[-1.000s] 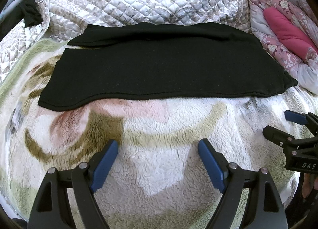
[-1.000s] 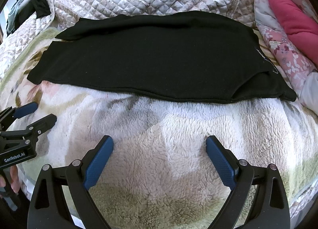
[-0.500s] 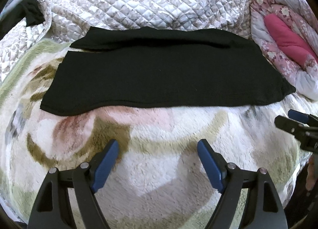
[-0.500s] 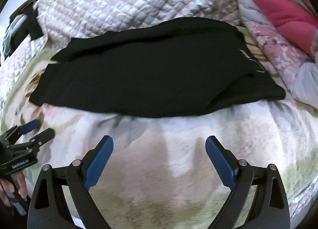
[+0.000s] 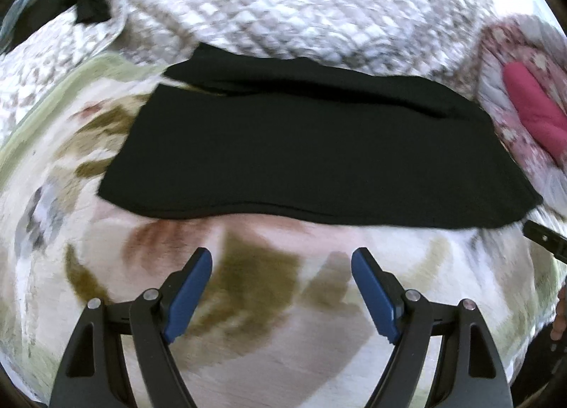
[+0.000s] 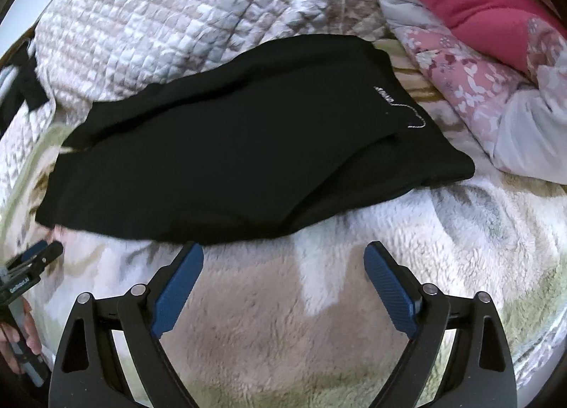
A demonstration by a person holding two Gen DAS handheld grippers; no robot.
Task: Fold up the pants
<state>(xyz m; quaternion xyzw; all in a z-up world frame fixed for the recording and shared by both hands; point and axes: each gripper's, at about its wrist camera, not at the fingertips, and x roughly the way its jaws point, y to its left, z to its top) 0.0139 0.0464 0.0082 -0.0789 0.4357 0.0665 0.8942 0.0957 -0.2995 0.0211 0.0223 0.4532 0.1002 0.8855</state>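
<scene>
Left wrist view: the left gripper [image 5: 281, 268] has its jaws spread wide with nothing between them, hovering over the fleece blanket [image 5: 290, 337] on the bed. The black pants [image 5: 312, 160] lie flat across the blanket just ahead of the blue fingertips [image 5: 198, 266], not touching them. They look already folded lengthwise, with one layer edge showing along the far side. Behind them is a quilted cover [image 5: 301, 7], and off to the right a floral quilt [image 5: 510, 131] with a pink patch. The picture is a bit smeared. A sliver of the right gripper [image 5: 544, 241] pokes in at the right edge.

Right wrist view: the right gripper [image 6: 283, 261] is also wide open and empty. Its left fingertip sits right at the near hem of the pants [image 6: 241, 146]; can't tell if it's touching. The waist end with a small white label is to the right, near the floral quilt [image 6: 471, 89]. The left gripper [image 6: 33, 259] shows at the left edge, close to the pants' left end.
</scene>
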